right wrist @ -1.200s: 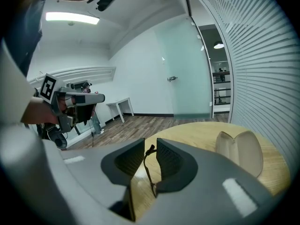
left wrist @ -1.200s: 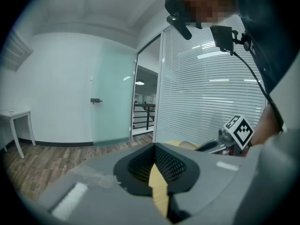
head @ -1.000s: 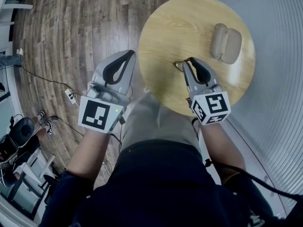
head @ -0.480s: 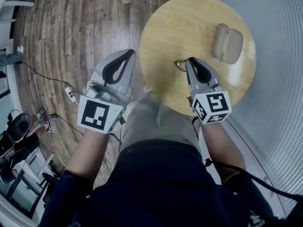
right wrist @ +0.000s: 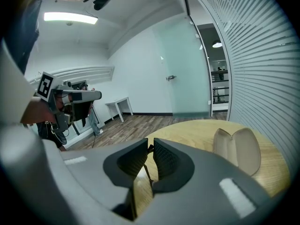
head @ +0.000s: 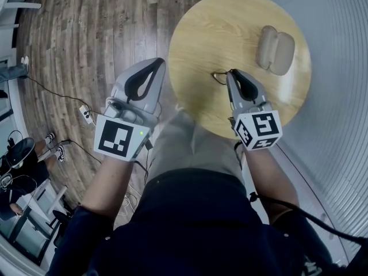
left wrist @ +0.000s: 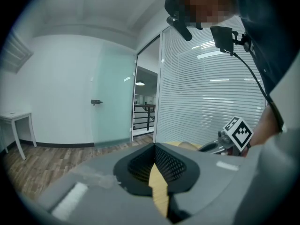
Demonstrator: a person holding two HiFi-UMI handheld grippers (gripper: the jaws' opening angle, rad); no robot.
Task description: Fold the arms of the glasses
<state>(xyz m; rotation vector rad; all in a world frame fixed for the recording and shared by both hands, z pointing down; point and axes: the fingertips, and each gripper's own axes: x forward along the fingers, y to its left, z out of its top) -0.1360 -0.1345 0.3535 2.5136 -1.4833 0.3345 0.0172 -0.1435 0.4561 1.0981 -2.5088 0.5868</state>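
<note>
**Glasses** (head: 218,77). Thin wire frame, lying on the desk (head: 201,27) near the case (head: 274,50), on the case's left in the head view. My right gripper covered most of it. I could not tell whether either arm was already folded.

**Right gripper** (head: 231,73). It was the gripper nearer the case, reaching over the desk. Its fingers (right wrist: 165,159) had just been closing and were clenched on one thin dark arm of the glasses, which ran between the pads.

**Left gripper** (head: 156,62). It was well apart from the case, past the desk's edge and over the floor (head: 80,39). The fingers were pressed together at the tips with nothing between them.

**Case.** It lay open with both halves side by side, untouched.

**Step in hand, as I judged it.** One arm was pinched and its fold was not yet made. To do it well I would:
- swing that arm about its hinge toward the lenses in a flat, low arc, without pulling upward;
- keep the grip light, since wire this fine would likely bend;
- bring the left gripper in to steady the front of the frame first, because the loose frame would probably slide toward the case.
</note>
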